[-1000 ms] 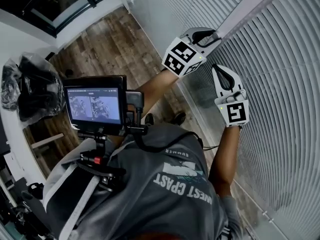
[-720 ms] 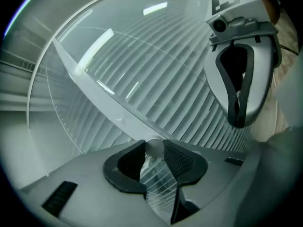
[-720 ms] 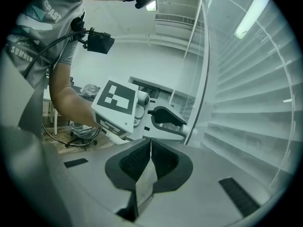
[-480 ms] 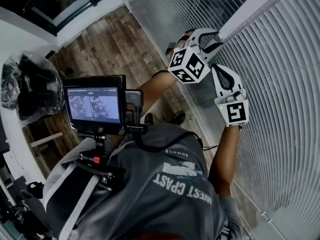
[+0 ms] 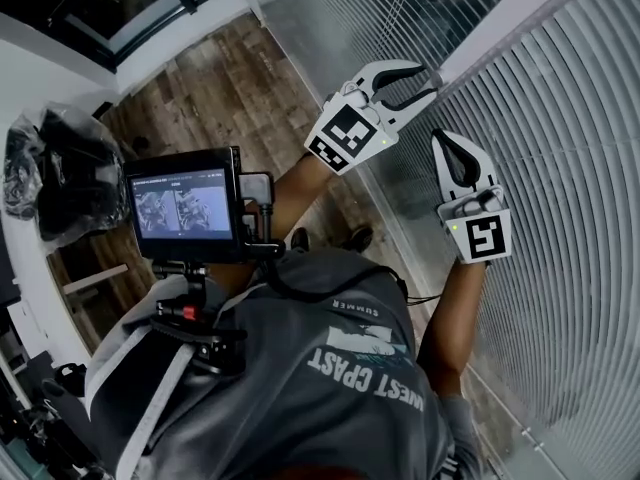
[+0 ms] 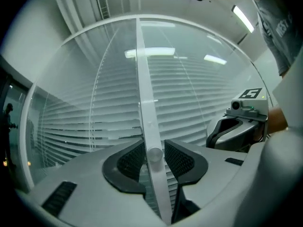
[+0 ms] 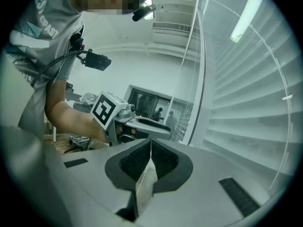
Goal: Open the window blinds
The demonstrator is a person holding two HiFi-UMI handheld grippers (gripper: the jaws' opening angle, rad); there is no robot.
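Observation:
White slatted blinds [image 5: 560,168] cover the window on the right; they also show in the left gripper view [image 6: 199,103] and the right gripper view [image 7: 255,103]. A slim white upright bar [image 6: 146,103] with a round knob [image 6: 154,153] runs between the jaws of my left gripper [image 6: 154,148]. Those jaws have just been opening and stand a little off the bar on both sides. From the head view, the left gripper [image 5: 428,80] straddles the bar's [image 5: 500,33] lower end. My right gripper [image 5: 447,138] is shut beside the blinds, and I see nothing held in it [image 7: 150,142].
A small monitor [image 5: 185,208] rides on the person's chest rig. Black bags [image 5: 60,173] lie at the left on the wooden floor [image 5: 220,88]. A glass partition [image 7: 189,79] stands left of the blinds, with people [image 7: 158,113] far behind it.
The left gripper's jaws have spread wider around the white bar, and its marker cube has swung left. The right gripper has shifted slightly along the blinds and stays shut.

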